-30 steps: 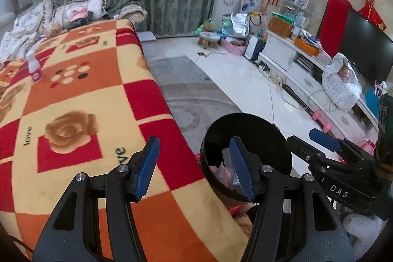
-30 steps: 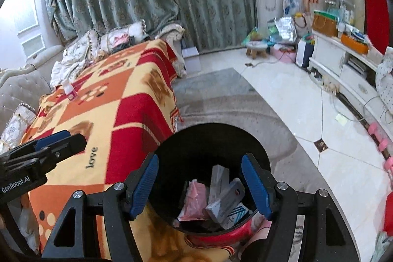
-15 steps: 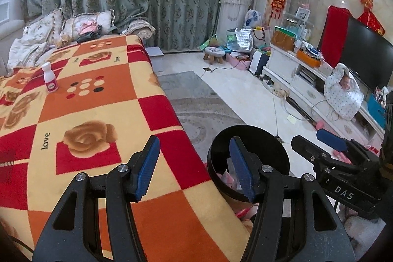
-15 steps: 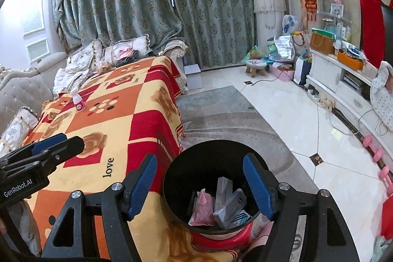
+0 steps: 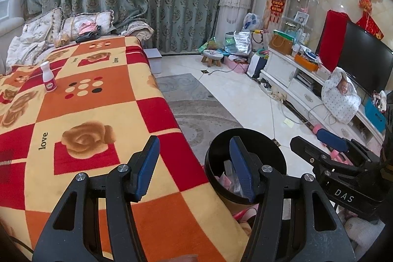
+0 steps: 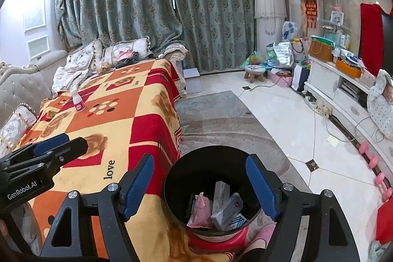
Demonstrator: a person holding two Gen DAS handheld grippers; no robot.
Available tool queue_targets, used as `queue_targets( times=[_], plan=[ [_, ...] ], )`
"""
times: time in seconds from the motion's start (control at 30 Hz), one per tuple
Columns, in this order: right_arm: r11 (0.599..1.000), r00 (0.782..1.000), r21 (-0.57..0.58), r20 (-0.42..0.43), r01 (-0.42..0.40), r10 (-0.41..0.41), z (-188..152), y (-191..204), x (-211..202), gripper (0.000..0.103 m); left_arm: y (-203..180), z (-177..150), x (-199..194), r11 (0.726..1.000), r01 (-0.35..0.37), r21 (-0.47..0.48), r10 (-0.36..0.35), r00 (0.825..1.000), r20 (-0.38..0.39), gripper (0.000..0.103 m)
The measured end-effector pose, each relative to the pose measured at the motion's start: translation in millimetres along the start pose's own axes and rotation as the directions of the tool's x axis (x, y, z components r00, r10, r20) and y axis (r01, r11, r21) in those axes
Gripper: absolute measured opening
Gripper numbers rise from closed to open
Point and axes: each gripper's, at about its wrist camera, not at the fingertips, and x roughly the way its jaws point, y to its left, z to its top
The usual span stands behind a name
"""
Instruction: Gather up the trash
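Both grippers, left gripper (image 5: 194,163) and right gripper (image 6: 201,188), have fingers spread, empty. Black bin (image 6: 172,190) holds cartons; white bottle (image 5: 48,76) stands at 10 o'clock on the blanket-covered tabletop (image 5: 81,100).

The small bottle's (image 5: 49,76) label is too small to read. In the left wrist view a blue finger (image 5: 242,174) covers part of the black bin (image 5: 267,141), hiding most of the trash inside. The right gripper (image 5: 329,139) is cut off by the picture's right edge there.
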Motion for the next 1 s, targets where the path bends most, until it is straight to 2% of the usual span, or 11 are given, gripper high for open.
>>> queue_targets(
  times=[1.0],
  plan=[
    [1.000, 1.000, -0.012, -0.013, -0.004, 0.004, 4.1, 1.1, 0.4, 0.077, -1.8, -0.1, 1.2, 1.000, 0.005, -0.003, -0.005, 1.000, -0.008, 0.058]
  ],
)
